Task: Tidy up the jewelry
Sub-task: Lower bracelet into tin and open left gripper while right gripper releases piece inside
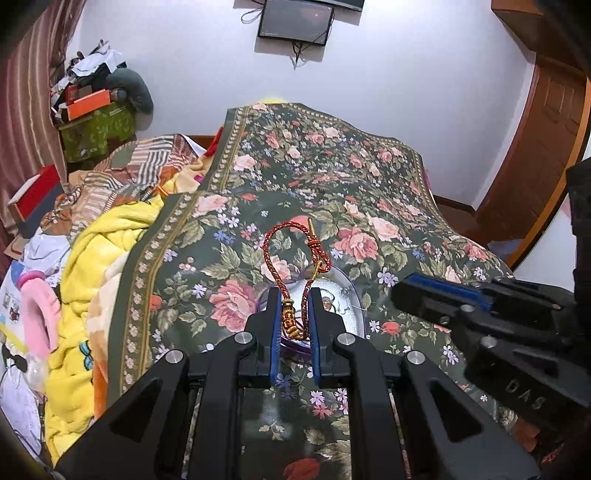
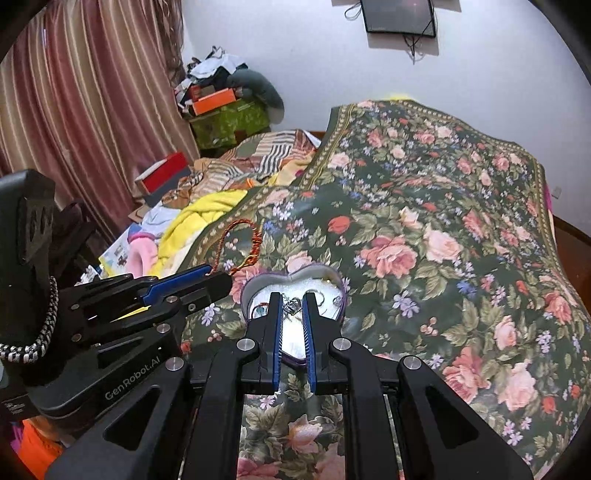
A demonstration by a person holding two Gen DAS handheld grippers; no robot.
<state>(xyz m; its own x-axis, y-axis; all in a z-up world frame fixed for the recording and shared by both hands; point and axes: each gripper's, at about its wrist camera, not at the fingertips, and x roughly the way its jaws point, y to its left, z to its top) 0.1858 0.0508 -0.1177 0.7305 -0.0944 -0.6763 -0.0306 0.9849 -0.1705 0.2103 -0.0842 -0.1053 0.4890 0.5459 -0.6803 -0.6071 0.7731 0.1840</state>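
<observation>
Gripping the beaded end of a red and gold braided bracelet (image 1: 295,254), the left gripper (image 1: 294,295) has its blue-padded jaws clamped on the cord and beads, and the loop stands up above the fingertips, arching over the bedspread. Right under those fingertips sits a heart-shaped box (image 1: 347,295), lid off, pale lining showing, purple rim peeking out on either side. Over on the right of that view, the right gripper (image 1: 402,291) comes in from the side, just beside the box.

Switch to the right wrist view and the right gripper (image 2: 293,299) is poised directly over the heart-shaped box (image 2: 332,275), its jaws a narrow gap apart with nothing pinched between them. Inside the box, small silvery pieces (image 2: 291,304) lie tangled on the white lining; too small to say exactly what each one is. The left gripper (image 2: 218,282) reaches in from the left, its tip close to the box's left edge, with the bracelet (image 2: 236,236) looping upward from it.

All of it rests on a dark green floral bedspread (image 1: 332,177) covering the bed. Further out on the left, a yellow blanket (image 1: 107,240) is bunched up beside a patterned quilt (image 1: 147,162), with a red box (image 2: 166,170) near striped curtains (image 2: 92,92). Beyond, a pile of boxes and clothes (image 2: 221,96) stands in the corner, and a dark screen (image 2: 399,16) hangs on the white wall.
</observation>
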